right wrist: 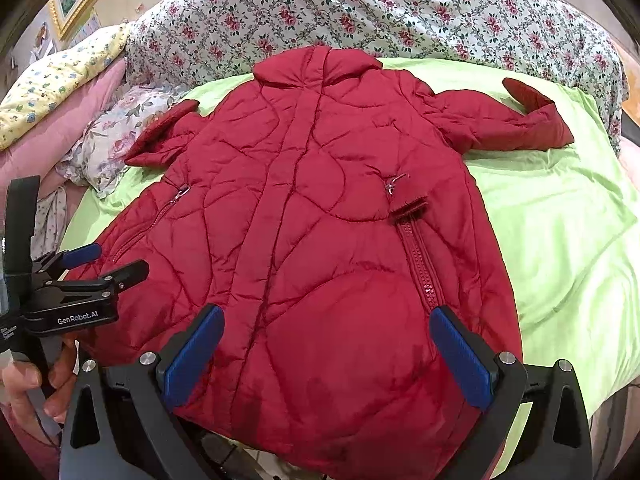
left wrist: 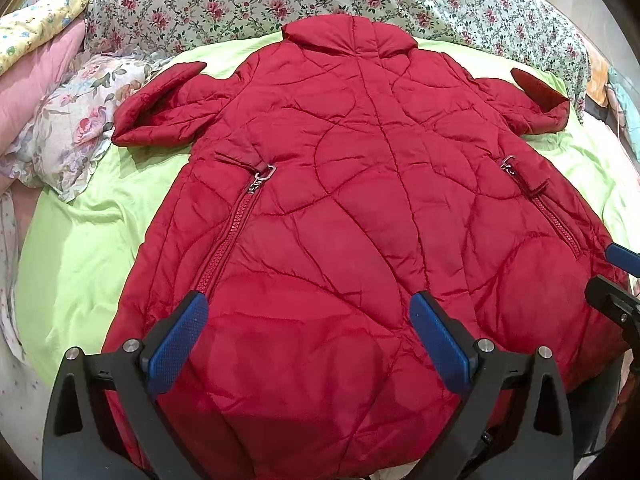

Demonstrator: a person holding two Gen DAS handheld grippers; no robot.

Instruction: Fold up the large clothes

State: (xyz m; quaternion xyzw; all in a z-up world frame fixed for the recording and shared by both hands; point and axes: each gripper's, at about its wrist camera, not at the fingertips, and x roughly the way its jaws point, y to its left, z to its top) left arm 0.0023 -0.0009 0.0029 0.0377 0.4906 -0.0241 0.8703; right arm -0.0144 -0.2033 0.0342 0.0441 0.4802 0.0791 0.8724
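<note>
Coat (left wrist: pixel 320 200) (red, quilted) lies flat on green sheet (left wrist: pixel 100 220), sleeves spread, both tools' fingers parted, gripping nothing.

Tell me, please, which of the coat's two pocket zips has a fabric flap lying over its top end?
The zip on the right-hand side of the red coat; a small flap covers its top, while the left-hand zip has none.

"GenRobot.AI" is printed on the left gripper (right wrist: pixel 114 264).

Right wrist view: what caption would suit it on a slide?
Open right hand-held gripper poised above the hem of a red coat spread flat on a green sheet, left hand-held gripper alongside.
</note>
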